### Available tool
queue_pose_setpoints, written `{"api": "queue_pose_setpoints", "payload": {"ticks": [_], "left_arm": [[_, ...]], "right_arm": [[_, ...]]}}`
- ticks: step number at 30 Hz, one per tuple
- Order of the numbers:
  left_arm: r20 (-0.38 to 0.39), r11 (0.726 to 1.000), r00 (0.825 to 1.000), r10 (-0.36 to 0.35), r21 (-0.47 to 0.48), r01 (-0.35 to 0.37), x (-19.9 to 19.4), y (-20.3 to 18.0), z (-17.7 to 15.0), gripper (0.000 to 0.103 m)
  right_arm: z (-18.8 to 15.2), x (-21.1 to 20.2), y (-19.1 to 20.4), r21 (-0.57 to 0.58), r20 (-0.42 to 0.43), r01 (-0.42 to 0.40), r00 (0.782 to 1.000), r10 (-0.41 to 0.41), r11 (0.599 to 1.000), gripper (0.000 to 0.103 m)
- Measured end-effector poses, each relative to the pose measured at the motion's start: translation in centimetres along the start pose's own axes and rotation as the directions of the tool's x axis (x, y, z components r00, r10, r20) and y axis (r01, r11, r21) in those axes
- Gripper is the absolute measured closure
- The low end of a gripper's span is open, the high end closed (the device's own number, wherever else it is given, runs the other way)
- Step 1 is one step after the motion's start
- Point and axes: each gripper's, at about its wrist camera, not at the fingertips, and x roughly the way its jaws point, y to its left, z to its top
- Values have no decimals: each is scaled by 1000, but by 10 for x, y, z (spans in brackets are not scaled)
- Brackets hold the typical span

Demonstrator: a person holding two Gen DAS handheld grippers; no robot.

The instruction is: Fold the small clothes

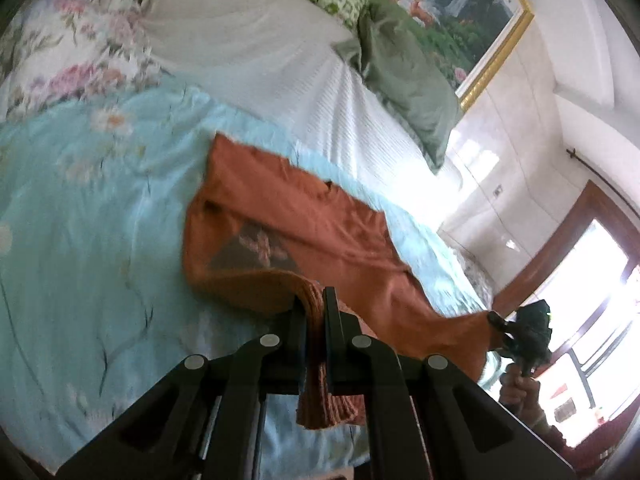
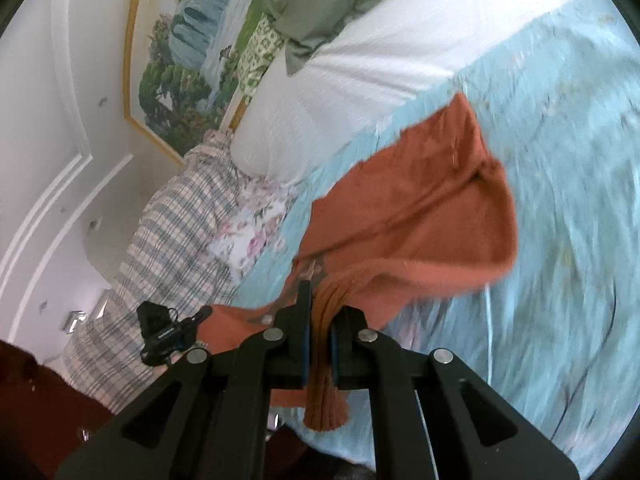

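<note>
Two grippers, left gripper (image 1: 316,304) and right gripper (image 2: 320,300), each pinch a ribbed hem corner of the orange sweater (image 1: 304,216), draped toward 12 o'clock on the blue quilt (image 1: 92,208); thin bites could slip mid-fold.

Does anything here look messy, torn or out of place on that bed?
Nothing looks damaged. The rust-orange knit sweater lies crooked and rumpled on the light blue floral bedspread, but only because the left gripper and right gripper each pinch its ribbed hem, lifting it mid-fold. Motion blur hides finer detail.
</note>
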Motion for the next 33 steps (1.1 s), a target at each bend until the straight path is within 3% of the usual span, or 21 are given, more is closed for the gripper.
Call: {"api": "queue_pose_setpoints", "payload": {"ticks": [10,19,26,29,31,33], "left_arm": [[100,996,991,86,8,-87,65,2,86,99],[75,976,973,217,-33,-215,160,35,156,99],[1,947,947,320,12,-320,230,67,177,99],[-40,933,932,359,9,-359,254,85,176,99],[-81,923,920,383,-3,-385,270,99,171,98],[-115,920,915,386,-29,-391,279,110,167,95]], "right_arm": [[109,66,-25,-14,55,116,992,-115,993,95],[181,133,-79,54,40,250,967,-252,967,95],[193,177,-125,92,-42,351,937,-348,932,95],[189,196,-142,87,-102,409,911,-400,908,94],[185,204,-151,95,-142,439,894,-424,894,90],[181,200,-157,120,-145,428,900,-411,896,83]]}}
